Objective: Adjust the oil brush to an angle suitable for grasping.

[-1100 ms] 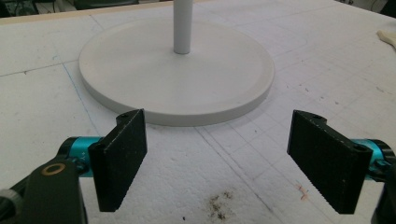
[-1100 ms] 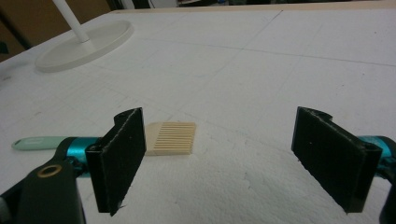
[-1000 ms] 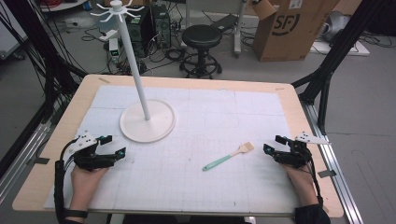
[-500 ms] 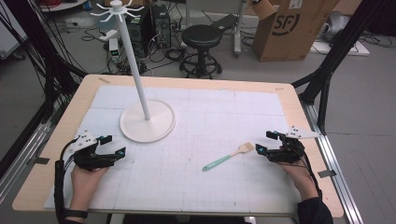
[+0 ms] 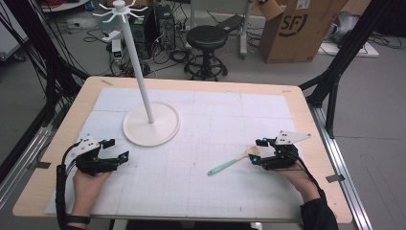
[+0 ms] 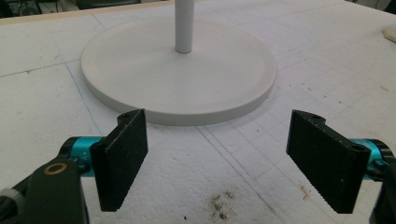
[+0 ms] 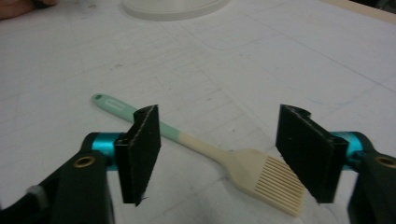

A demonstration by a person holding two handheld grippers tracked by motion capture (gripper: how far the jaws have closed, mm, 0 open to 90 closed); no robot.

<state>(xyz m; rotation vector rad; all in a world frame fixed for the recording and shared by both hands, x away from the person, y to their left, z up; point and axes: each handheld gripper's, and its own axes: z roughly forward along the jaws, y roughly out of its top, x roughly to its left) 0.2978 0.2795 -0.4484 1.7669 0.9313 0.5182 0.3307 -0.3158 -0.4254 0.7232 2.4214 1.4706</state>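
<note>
A basting brush [image 5: 230,164] with a mint-green handle and a cream head lies flat on the white mat, right of centre. My right gripper [image 5: 256,151] sits at its head end. In the right gripper view the brush [image 7: 219,154] runs between the jaws of the right gripper [image 7: 219,126]. Those jaws have just been closing, but the pads stand apart from the brush, so the gripper is open. My left gripper [image 5: 118,149] rests at the table's left and is open with nothing in it. In its own view the left gripper [image 6: 217,135] faces the white stand's round base [image 6: 177,79].
The white stand [image 5: 163,127] has a tall pole with a hook crown [image 5: 119,8] at the back left. Bare wooden table border [image 5: 306,120] surrounds the mat. Behind the table are a black stool [image 5: 206,38], a cardboard box [image 5: 297,28] and cables.
My right gripper has moved left to the brush's head end and now straddles it, with its jaws narrower than before. The left gripper and the brush have not moved.
</note>
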